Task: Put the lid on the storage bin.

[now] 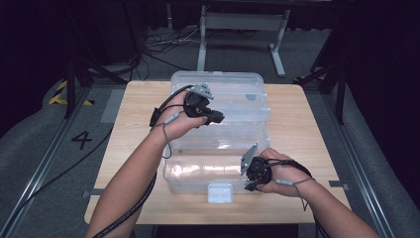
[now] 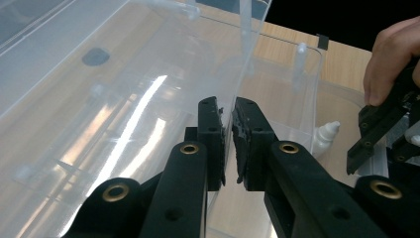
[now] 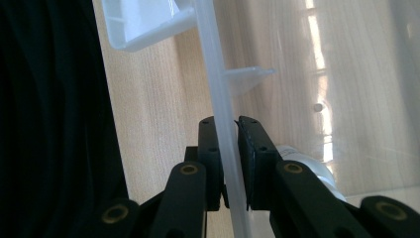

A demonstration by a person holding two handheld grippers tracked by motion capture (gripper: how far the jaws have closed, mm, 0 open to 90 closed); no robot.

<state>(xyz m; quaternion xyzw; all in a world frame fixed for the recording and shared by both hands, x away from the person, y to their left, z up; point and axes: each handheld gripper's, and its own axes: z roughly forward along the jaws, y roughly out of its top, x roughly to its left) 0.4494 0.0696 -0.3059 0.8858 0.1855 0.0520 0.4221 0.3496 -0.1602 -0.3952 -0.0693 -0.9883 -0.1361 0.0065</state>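
Two grippers are clamped on one clear plastic box in the middle of the table — left gripper pinching the raised lid's edge, right gripper the front wall. Likely opening or closing it — next, swing the lid while bracing the box.

- The left hand-held gripper is black, with a grey three-cornered plate on its top.
- The right hand-held gripper is also black and has the same kind of grey plate.
- A black cable goes from the left one along the forearm; a thin grey cord with a small grey piece lies at the wrist.
- A similar grey cord is at the right wrist.
- In the left gripper view, each black jaw arm has brass-coloured rings around its holes, and the pads are black and rough at the edges.
- The forearms are bare, no sleeves.
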